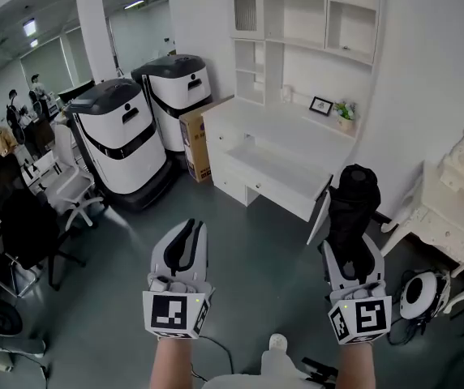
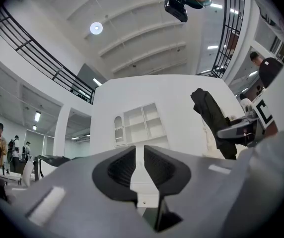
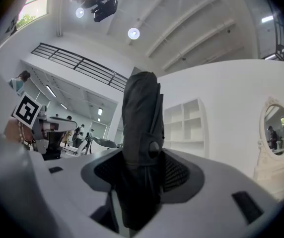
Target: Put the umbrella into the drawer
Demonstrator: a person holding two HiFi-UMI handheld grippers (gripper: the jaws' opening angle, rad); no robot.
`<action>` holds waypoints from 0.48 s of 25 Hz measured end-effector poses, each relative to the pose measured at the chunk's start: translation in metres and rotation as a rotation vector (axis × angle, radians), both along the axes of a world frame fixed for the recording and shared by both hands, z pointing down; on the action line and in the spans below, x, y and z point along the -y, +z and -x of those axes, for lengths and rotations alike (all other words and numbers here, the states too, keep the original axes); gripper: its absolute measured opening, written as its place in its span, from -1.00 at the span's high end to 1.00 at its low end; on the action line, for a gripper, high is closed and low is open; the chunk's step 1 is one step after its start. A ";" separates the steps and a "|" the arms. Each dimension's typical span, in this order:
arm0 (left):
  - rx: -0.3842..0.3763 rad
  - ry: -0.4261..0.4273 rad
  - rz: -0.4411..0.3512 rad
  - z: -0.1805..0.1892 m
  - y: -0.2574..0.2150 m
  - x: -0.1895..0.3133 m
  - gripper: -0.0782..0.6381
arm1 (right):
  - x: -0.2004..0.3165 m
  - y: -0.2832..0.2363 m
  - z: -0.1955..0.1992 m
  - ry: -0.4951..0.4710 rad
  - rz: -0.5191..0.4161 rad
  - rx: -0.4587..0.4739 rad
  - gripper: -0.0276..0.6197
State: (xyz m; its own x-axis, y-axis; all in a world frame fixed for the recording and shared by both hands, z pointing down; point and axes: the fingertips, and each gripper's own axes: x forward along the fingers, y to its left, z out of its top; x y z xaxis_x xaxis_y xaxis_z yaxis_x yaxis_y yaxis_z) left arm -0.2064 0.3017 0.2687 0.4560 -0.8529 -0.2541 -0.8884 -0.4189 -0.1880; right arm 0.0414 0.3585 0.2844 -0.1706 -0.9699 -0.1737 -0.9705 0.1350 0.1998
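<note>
While the folded black fabric umbrella (image 3: 141,128) stands upright between the jaws of the right gripper (image 3: 142,172), we see the ribbed pads pressing its lower part from both sides. A round snap on its strap shows only in the right gripper view. The head view alone places it: held in the air over the grey floor (image 1: 256,258), near the right end of the pulled-out drawer (image 1: 268,177) of the white desk (image 1: 289,128). The left gripper (image 2: 138,170) holds nothing, its jaws drawn almost together. Its view catches the umbrella from the side.
</note>
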 end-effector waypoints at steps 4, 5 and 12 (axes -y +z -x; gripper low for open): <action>0.001 -0.020 0.006 -0.023 -0.003 0.032 0.62 | 0.037 -0.004 -0.021 -0.029 0.004 0.006 0.18; 0.002 -0.025 0.005 -0.030 -0.004 0.041 0.62 | 0.048 -0.004 -0.028 -0.035 0.006 0.003 0.18; -0.001 -0.079 -0.004 -0.076 -0.009 0.102 0.61 | 0.122 -0.001 -0.073 -0.099 0.031 -0.023 0.18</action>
State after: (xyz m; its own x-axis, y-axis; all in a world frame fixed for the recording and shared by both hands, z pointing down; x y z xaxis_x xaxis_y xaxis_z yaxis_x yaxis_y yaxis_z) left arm -0.1305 0.1995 0.2602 0.3868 -0.8854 -0.2576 -0.9188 -0.3464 -0.1890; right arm 0.1145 0.2360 0.2835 -0.2696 -0.9529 -0.1391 -0.9473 0.2365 0.2161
